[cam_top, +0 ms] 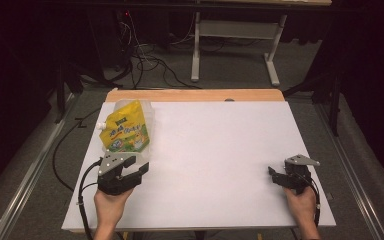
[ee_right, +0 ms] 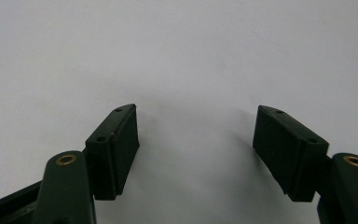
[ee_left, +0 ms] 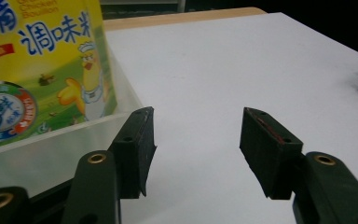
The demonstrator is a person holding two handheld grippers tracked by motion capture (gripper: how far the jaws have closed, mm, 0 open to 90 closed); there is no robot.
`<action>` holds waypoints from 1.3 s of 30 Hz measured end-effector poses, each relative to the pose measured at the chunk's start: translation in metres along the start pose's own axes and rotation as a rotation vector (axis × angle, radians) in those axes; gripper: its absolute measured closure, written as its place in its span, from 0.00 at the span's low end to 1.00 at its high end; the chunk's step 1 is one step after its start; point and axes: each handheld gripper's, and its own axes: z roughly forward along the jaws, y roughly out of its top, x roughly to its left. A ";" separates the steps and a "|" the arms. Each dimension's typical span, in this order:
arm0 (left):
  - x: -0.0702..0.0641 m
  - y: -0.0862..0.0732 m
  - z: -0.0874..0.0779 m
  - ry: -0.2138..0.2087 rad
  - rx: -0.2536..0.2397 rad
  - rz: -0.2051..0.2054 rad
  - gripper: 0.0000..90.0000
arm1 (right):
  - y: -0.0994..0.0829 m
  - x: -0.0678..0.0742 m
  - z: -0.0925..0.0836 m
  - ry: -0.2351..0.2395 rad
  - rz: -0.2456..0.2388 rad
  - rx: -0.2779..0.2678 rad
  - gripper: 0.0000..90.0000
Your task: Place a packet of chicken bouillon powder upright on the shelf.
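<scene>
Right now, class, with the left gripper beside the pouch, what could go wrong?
1. The left gripper has open jaws with nothing between them; the yellow spouted pouch sits off to one side, so closing now may miss.
2. The pouch lies near the white table edge; a nudge might push it off.

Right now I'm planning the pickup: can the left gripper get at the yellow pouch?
Probably yes. The left gripper is open just short of the yellow pouch, with nothing between; the pouch lies off its left jaw.
</scene>
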 end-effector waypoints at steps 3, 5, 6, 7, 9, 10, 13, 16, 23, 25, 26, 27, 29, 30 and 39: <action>-0.003 0.000 0.002 -0.007 -0.003 -0.003 0.50 | 0.000 0.000 0.000 0.003 0.007 0.002 0.35; -0.005 -0.001 0.005 -0.015 -0.002 -0.005 0.50 | 0.000 -0.001 0.000 0.004 0.007 0.002 0.35; -0.006 -0.001 0.006 -0.021 -0.002 -0.006 0.50 | 0.000 -0.001 0.000 0.004 0.007 0.002 0.35; -0.007 -0.001 0.007 -0.023 -0.001 -0.006 0.50 | 0.000 -0.001 0.000 0.004 0.007 0.002 0.35; -0.010 -0.002 0.011 -0.029 0.001 -0.004 0.50 | 0.000 -0.001 0.000 0.006 0.008 0.003 0.35; -0.011 -0.003 0.013 -0.035 0.004 -0.006 0.50 | 0.000 -0.001 0.000 0.006 0.010 0.003 0.35; -0.013 -0.004 0.019 -0.044 0.009 -0.009 0.50 | 0.000 -0.001 0.000 0.008 0.009 0.003 0.35; -0.017 -0.005 0.025 -0.053 0.019 -0.006 0.50 | 0.000 -0.001 0.000 0.008 0.011 0.004 0.35; -0.023 -0.006 0.039 -0.065 0.043 0.002 0.50 | 0.000 -0.001 0.000 0.008 0.012 0.004 0.35; -0.024 -0.006 0.043 -0.069 0.047 0.003 0.50 | 0.000 -0.001 0.000 0.008 0.009 0.004 0.35; -0.024 -0.007 0.045 -0.068 0.049 0.003 0.50 | 0.000 -0.001 0.000 0.007 0.011 0.003 0.35; -0.025 -0.007 0.047 -0.067 0.049 0.004 0.50 | 0.000 -0.001 0.000 0.007 0.009 0.003 0.35; -0.026 -0.008 0.052 -0.066 0.057 0.004 0.50 | 0.000 -0.001 0.000 0.008 0.011 0.004 0.35; -0.026 -0.008 0.054 -0.064 0.060 0.006 0.50 | 0.000 -0.001 0.000 0.008 0.011 0.004 0.35; -0.031 -0.021 0.087 0.005 0.117 0.063 0.49 | 0.000 -0.001 0.000 0.004 0.008 0.002 0.35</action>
